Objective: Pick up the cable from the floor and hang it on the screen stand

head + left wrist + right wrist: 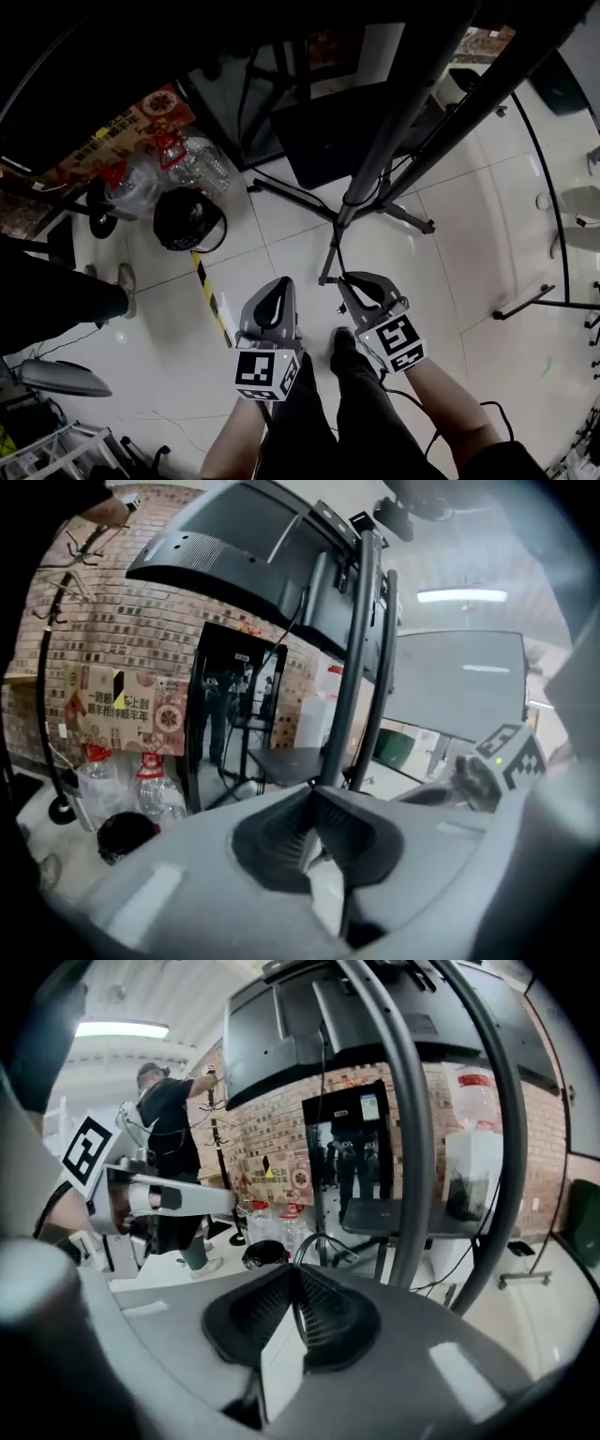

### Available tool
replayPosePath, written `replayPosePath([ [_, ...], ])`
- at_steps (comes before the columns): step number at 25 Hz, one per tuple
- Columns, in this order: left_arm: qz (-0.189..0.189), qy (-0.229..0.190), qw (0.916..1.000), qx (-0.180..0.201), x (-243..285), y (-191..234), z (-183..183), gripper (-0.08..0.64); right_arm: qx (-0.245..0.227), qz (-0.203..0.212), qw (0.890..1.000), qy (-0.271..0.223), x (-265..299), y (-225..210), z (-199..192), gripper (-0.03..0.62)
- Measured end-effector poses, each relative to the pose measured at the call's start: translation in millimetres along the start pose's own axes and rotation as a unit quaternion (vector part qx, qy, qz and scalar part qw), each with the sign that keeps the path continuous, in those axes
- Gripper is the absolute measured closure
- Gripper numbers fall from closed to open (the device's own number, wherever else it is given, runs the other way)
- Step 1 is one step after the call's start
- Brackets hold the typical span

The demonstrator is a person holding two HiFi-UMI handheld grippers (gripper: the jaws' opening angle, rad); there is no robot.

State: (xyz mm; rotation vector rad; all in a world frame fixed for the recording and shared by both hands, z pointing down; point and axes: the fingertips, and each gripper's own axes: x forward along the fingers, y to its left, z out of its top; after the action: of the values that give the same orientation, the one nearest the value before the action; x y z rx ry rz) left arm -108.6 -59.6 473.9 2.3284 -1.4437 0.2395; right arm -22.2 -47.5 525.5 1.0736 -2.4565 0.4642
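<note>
The screen stand (401, 112) and its splayed legs (408, 217) are blocking straight ahead — floor (469, 272) right of it is lying open, bottles (192, 161) crowding its left.

- Head view looks steeply down from above onto the floor (450, 262)
- Both gripper views ride close behind their jaws, looking roughly level
- All three share the screen stand (352, 667)
</note>
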Motion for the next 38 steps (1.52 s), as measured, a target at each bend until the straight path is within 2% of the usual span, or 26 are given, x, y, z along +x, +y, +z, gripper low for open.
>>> replayPosePath([
  [4, -0.014, -0.021, 0.9997, 0.006, -14, -23, 41, 0.555, -0.063, 0.021, 0.998, -0.021, -45, 18, 50, 0.568],
  [8, -0.029, -0.040, 0.9986, 0.018, -15, -48, 80, 0.554, -0.119, 0.008, 0.992, -0.051, -90, 7, 103, 0.568],
  [15, -0.029, -0.060, 0.9965, 0.051, -26, -103, 151, 0.555, -0.119, 0.015, 0.988, -0.100, -164, -4, 189, 0.568],
  [19, -0.061, -0.085, 0.9927, 0.061, -30, -143, 188, 0.555, -0.140, -0.002, 0.982, -0.130, -194, -12, 223, 0.568],
  [24, -0.089, -0.075, 0.9907, 0.071, -27, -160, 232, 0.555, -0.153, -0.040, 0.973, -0.168, -221, -30, 270, 0.568],
  [28, -0.127, -0.089, 0.9845, 0.081, -29, -174, 270, 0.555, -0.178, -0.067, 0.968, -0.166, -232, -34, 301, 0.568],
  [32, -0.159, -0.080, 0.9823, 0.057, -26, -184, 299, 0.555, -0.196, -0.093, 0.962, -0.165, -238, -33, 334, 0.568],
  [38, -0.185, -0.123, 0.9721, 0.075, -22, -199, 340, 0.555, -0.199, -0.158, 0.949, -0.187, -254, -60, 361, 0.568],
])
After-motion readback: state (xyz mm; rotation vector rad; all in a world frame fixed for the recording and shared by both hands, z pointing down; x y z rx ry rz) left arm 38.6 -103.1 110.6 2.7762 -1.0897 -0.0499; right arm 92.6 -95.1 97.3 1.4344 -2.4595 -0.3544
